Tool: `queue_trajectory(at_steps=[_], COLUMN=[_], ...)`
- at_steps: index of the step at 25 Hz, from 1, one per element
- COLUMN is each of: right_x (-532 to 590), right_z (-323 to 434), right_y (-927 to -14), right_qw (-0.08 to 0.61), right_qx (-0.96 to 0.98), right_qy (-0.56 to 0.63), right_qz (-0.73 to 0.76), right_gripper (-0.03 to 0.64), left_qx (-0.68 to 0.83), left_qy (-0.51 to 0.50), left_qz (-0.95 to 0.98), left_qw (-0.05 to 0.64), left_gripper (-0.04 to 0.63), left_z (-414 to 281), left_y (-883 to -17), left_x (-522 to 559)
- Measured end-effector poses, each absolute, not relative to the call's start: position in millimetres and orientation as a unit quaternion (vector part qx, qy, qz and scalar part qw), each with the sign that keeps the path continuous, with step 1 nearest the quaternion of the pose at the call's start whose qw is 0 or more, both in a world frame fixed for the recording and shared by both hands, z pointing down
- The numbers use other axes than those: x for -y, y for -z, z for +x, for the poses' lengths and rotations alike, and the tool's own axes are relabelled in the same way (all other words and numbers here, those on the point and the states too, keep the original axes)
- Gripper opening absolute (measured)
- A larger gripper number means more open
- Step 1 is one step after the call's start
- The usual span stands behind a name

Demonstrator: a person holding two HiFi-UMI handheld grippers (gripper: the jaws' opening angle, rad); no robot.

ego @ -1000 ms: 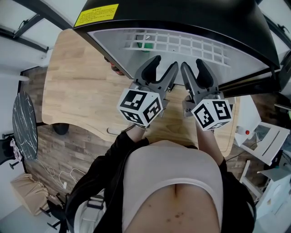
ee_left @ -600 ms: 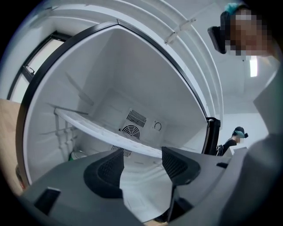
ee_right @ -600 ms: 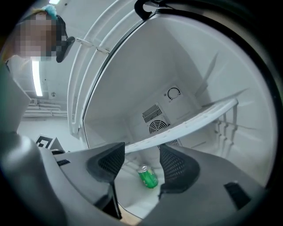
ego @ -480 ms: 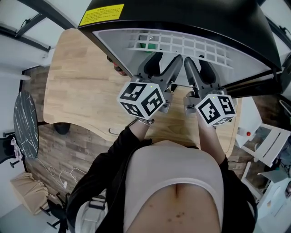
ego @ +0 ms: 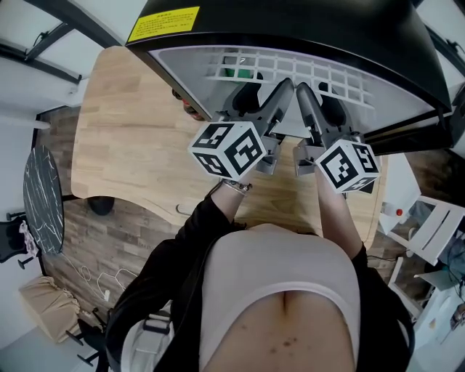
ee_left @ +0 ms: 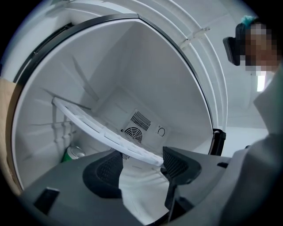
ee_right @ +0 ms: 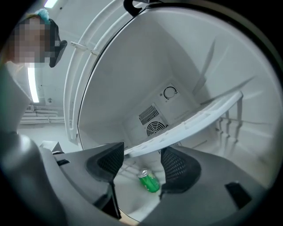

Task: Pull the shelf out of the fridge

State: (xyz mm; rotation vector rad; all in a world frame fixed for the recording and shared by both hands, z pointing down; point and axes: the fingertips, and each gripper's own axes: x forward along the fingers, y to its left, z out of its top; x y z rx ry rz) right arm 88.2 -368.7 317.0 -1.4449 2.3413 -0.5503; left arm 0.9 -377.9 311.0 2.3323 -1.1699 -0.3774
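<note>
The white grid shelf point(ego: 290, 69) sits inside the open fridge point(ego: 305, 22); its front edge slants across the left gripper view point(ee_left: 101, 128) and the right gripper view point(ee_right: 194, 119). My left gripper point(ego: 263, 91) and right gripper point(ego: 317, 94) stand side by side at the fridge's mouth, both open. Their jaws have just been opening. In each gripper view the shelf's edge runs just above the gap between the fingertips, left gripper point(ee_left: 140, 170) and right gripper point(ee_right: 141, 165), and no pad presses on it. A green can point(ee_right: 149, 180) lies on the fridge floor under the shelf.
The fridge stands on a light wooden table point(ego: 131, 138), with a yellow label point(ego: 155, 25) on its black top. A fan grille point(ee_left: 132, 132) shows on the back wall. White equipment point(ego: 425, 225) stands at the right of the table.
Both grippers have moved further into the fridge's mouth toward the shelf, and their marker cubes have rolled a little. Their jaws stand wider apart than before.
</note>
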Motion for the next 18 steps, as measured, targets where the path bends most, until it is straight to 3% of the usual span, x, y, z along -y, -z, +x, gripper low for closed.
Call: queue_trajectory(at_steps=[18], right_x=[388.8], right_z=[93.0], right_y=[-310.3], right_qw=[0.235], right_qx=[-0.799], right_qy=[0.247], right_qz=[-0.496], right_gripper=[0.265], left_qx=[0.44], left_qy=[0.161], left_qz=[0.845], left_qw=[0.259], left_gripper=[0.272], left_z=[-3.1], left_y=[-309.8], left_x=[396.9])
